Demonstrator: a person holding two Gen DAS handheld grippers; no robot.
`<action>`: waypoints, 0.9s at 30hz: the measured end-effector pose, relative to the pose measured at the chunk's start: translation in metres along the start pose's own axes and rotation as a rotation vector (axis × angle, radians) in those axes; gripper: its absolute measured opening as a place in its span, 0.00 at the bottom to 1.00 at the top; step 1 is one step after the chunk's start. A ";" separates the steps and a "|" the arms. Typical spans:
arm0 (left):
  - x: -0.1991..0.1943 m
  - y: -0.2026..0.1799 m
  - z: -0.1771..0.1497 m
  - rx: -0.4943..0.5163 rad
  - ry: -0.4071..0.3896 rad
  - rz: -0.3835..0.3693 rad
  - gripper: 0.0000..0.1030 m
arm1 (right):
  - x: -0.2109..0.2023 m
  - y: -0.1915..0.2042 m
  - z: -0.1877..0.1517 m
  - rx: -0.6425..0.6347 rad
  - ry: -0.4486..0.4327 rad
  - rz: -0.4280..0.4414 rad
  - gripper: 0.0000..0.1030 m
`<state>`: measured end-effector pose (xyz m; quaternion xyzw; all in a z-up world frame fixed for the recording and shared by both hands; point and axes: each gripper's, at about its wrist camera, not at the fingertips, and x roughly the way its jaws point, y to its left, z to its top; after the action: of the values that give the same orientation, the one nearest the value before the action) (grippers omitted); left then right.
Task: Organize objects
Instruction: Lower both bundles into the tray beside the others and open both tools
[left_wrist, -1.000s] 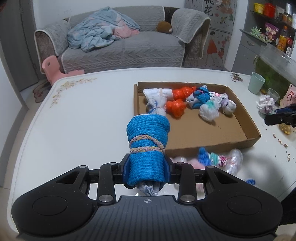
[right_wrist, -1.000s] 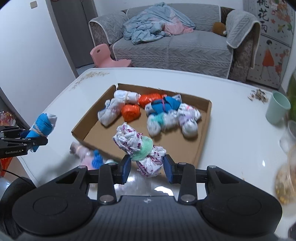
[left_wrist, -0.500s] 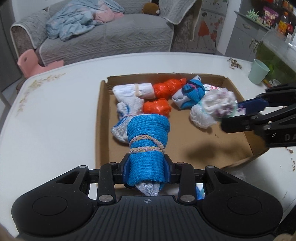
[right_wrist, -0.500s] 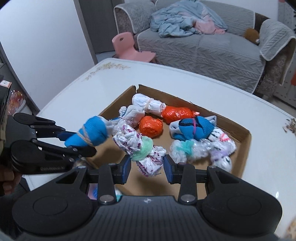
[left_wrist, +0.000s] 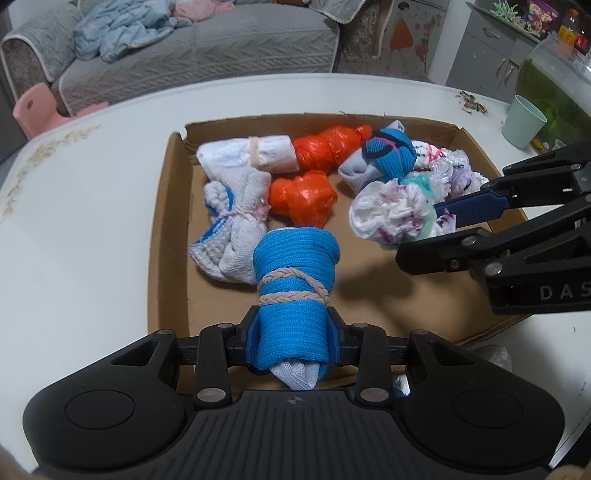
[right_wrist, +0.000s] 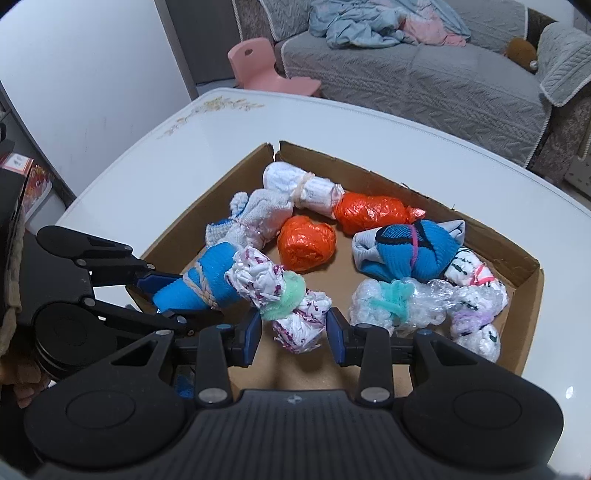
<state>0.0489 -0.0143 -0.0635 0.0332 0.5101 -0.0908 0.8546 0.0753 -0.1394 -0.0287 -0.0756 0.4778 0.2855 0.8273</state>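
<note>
Both tools hang over the cardboard tray (left_wrist: 166, 236) on the white tabletop (left_wrist: 92, 221), each one loaded. The left tool (left_wrist: 293, 339) is clamped on a blue sock roll (left_wrist: 295, 273) bound with a braided band, its blue pads pressed to the roll's sides, over the tray's near left part. The right tool (right_wrist: 293, 328) is clamped on a white bundle with purple print (right_wrist: 280, 295), ringed by a mint-green tie, and the two loads sit just beside each other above the bare cardboard floor.

Inside the tray, along the far wall: a white sock roll (left_wrist: 247, 153) with a pale band, then a long orange plastic bundle (left_wrist: 328, 146). In front of those, a knotted white cloth with blue edging (left_wrist: 232, 221) and a rounder orange bundle (left_wrist: 303, 197). To the right, a blue-and-grey sock roll (right_wrist: 406, 251), a clear plastic bundle tied in mint (right_wrist: 395, 302), and small white bundles with pink and purple ties (right_wrist: 476, 295) packed into the corner. The near half of the tray floor is bare.

A mint cup (left_wrist: 524, 122) stands on the tabletop, well apart from the tray.
</note>
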 end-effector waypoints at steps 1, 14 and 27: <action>0.002 0.001 0.001 -0.008 0.009 -0.006 0.41 | 0.002 -0.001 0.000 0.000 0.004 0.000 0.34; 0.018 0.016 0.009 -0.065 0.015 0.039 0.41 | 0.031 -0.002 0.010 -0.014 0.032 -0.007 0.34; 0.024 0.011 -0.003 -0.186 -0.089 0.139 0.43 | 0.054 -0.005 0.016 -0.010 0.023 -0.028 0.34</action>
<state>0.0599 -0.0063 -0.0862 -0.0150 0.4744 0.0151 0.8800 0.1102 -0.1163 -0.0659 -0.0897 0.4845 0.2756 0.8254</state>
